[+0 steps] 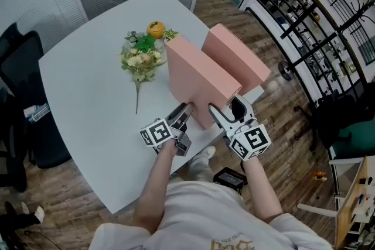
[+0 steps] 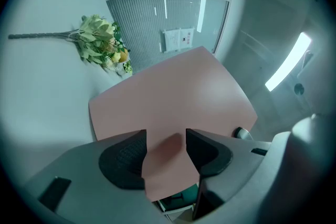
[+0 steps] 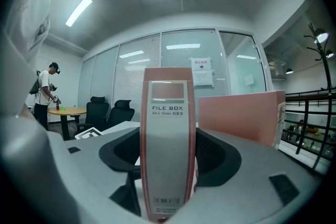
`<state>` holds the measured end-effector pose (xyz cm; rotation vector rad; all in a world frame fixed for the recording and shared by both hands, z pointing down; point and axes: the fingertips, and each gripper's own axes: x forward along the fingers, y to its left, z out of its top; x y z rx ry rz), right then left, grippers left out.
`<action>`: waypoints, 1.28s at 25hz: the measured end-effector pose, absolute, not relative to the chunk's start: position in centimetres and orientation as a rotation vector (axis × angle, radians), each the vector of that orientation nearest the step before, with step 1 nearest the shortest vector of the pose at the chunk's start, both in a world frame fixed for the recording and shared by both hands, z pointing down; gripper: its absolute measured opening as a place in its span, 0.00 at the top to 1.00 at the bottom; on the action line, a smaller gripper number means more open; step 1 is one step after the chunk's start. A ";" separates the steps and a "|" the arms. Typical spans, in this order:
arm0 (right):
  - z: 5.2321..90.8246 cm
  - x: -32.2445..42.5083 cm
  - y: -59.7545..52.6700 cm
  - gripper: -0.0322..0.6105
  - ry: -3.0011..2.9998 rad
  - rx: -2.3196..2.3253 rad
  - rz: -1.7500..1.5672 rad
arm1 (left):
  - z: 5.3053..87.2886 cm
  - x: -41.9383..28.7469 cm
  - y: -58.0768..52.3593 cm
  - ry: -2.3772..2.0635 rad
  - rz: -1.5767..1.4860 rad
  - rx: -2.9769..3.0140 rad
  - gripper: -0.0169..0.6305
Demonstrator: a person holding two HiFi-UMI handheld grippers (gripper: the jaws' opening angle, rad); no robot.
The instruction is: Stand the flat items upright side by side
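Observation:
Two pink file boxes stand upright on the white table. The nearer file box stands with its labelled spine towards me. The second file box stands just right of it, with a gap between them. My left gripper is shut on the nearer box's lower near corner, and pink board fills the space between its pads. My right gripper is shut across that same box's spine, higher up. In the right gripper view the second box shows to the right.
A bunch of artificial flowers and a small orange fruit lie on the table behind the boxes. A black office chair stands at the table's left. The table's near edge is close under both grippers. A person stands far off.

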<state>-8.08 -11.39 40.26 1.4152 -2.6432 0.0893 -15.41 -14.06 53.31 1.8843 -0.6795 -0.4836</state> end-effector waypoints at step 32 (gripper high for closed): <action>43.4 -6.7 -7.9 0.46 -2.590 1.464 0.175 | 53.6 -15.7 -11.8 -0.667 -0.453 1.873 0.64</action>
